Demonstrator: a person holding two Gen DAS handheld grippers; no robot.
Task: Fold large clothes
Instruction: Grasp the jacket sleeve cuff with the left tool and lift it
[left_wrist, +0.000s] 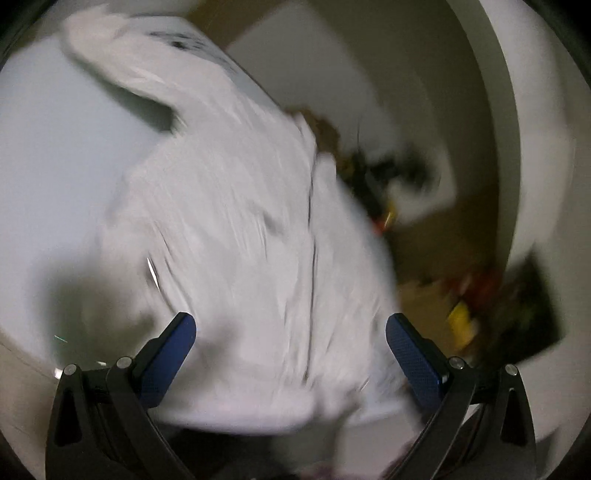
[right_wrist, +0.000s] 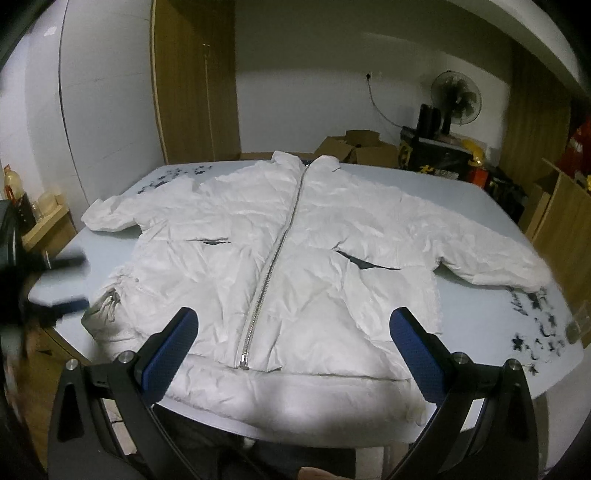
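A white puffer jacket (right_wrist: 303, 258) lies flat and face up on a pale blue table (right_wrist: 487, 325), zipped, sleeves spread to both sides, hem toward me. My right gripper (right_wrist: 293, 317) hovers open above the hem, nothing between its blue pads. In the right wrist view my left gripper (right_wrist: 59, 280) shows as a dark blur at the table's left edge, beside the jacket's lower left corner. The left wrist view is heavily blurred: the jacket (left_wrist: 236, 221) fills it, and my left gripper (left_wrist: 290, 321) is open over the fabric, holding nothing.
Cardboard boxes (right_wrist: 354, 147), a black crate and a standing fan (right_wrist: 456, 96) stand behind the table. A wooden cabinet (right_wrist: 561, 214) is at the right, a small shelf with bottles (right_wrist: 37, 218) at the left. Dark star prints mark the table cover (right_wrist: 535, 325).
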